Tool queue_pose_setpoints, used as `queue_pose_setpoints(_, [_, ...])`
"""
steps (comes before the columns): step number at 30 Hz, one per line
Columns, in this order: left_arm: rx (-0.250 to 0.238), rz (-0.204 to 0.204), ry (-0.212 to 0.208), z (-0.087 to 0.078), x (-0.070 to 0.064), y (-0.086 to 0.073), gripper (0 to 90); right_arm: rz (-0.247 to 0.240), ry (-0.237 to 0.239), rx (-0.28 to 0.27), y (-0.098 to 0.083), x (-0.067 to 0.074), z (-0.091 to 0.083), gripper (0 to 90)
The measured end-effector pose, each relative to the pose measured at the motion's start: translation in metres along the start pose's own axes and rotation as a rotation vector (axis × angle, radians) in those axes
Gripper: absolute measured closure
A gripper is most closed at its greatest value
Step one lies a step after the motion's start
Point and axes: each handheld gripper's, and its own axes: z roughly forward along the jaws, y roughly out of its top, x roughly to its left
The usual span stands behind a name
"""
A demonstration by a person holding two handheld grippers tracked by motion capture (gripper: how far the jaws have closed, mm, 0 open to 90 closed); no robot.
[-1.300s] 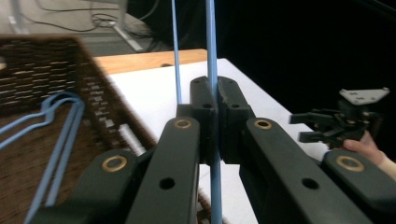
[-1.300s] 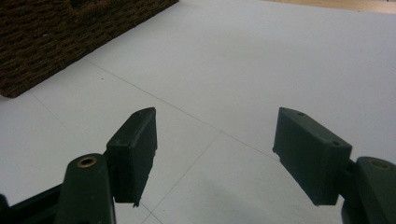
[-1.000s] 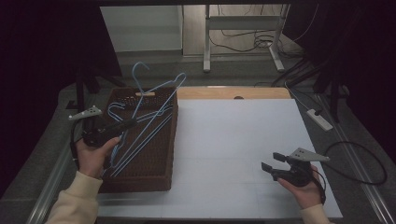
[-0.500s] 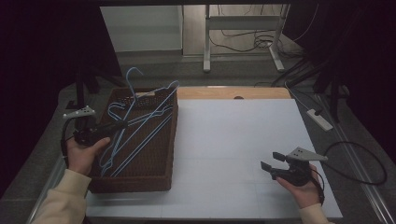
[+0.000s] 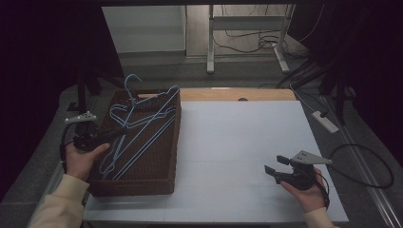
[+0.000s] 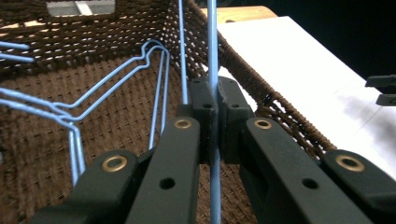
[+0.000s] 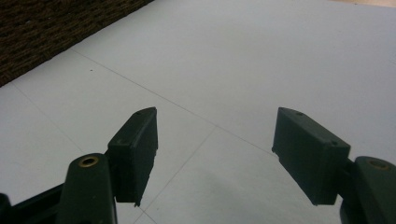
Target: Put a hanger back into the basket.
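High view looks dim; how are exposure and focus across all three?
High view: underexposed, surroundings near black, blue hangers still legible. Left gripper view: left tool sharp, basket weave brighter at the back. Right gripper view: right tool soft, evenly lit white table.

The left part of the table [image 5: 247,142] is taken up by a dark wicker basket [image 5: 138,183], whose raised walls block any low approach from the side. Its inside is crossed by a tangle of blue wire hangers [image 5: 138,128], with hooks and shoulders rising above the rim at the far end, so little clear passage is left there. One hanger wire is clamped between the closed jaws of the left gripper [image 6: 214,112] at the basket's near left. The white surface right of the basket lies bare, and wide room is left around the right gripper [image 5: 275,166], whose jaws are held apart above it.
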Motion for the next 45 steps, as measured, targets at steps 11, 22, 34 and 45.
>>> queue_pose_setpoints(11, [0.083,-0.017,-0.022,0.017,0.01,-0.009,87.0,-0.007,0.002,0.007,0.0,0.001,0.001,31.7])
queue_pose_setpoints(22, [0.231,-0.055,0.092,0.044,0.018,-0.017,85.9,-0.006,0.005,0.007,0.0,0.0,0.0,31.7])
queue_pose_setpoints(34, [0.307,-0.041,0.253,0.053,0.023,-0.018,77.3,-0.008,0.013,0.024,-0.001,0.0,0.002,31.7])
queue_pose_setpoints(45, [0.091,0.075,0.176,0.022,-0.016,-0.013,36.5,-0.005,0.01,0.021,-0.001,-0.002,-0.001,31.5])
